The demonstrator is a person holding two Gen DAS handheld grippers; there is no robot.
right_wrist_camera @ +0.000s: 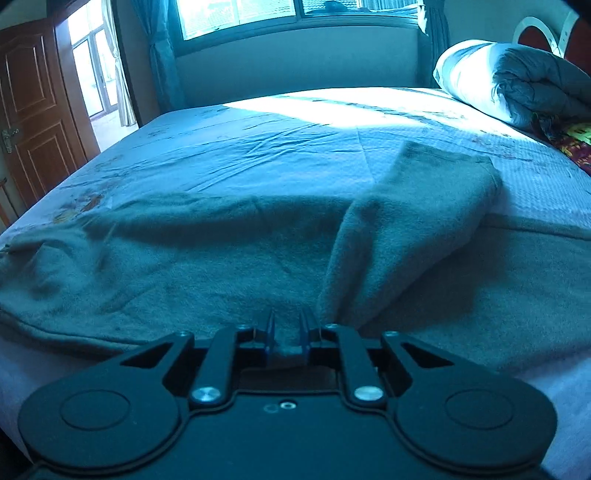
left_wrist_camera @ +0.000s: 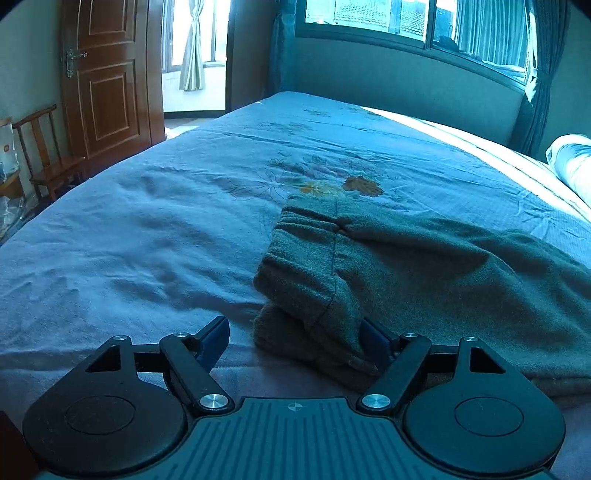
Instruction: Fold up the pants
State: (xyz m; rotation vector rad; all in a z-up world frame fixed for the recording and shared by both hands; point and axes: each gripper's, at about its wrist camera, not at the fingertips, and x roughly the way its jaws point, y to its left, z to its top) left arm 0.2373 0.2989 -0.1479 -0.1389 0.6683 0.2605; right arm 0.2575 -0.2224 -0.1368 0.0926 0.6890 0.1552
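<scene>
A rolled quilt (right_wrist_camera: 517, 81) lies at the bed's (left_wrist_camera: 129, 221) far right corner, beside a patterned cloth (right_wrist_camera: 572, 142). Beyond the left edge stand a wooden chair (left_wrist_camera: 44, 155) and a brown door (left_wrist_camera: 107, 74); a window (left_wrist_camera: 406, 18) runs behind the far edge. The grey-green fleece pants (left_wrist_camera: 424, 266) lie along the near edge, waistband toward the left, rumpled, one leg (right_wrist_camera: 417, 221) folded up across the rest. The left gripper (left_wrist_camera: 295, 336) is spread wide, its right finger (left_wrist_camera: 373, 336) tucked against the waistband corner. The right gripper (right_wrist_camera: 288, 332) is pinched narrow on the fabric's near hem.
</scene>
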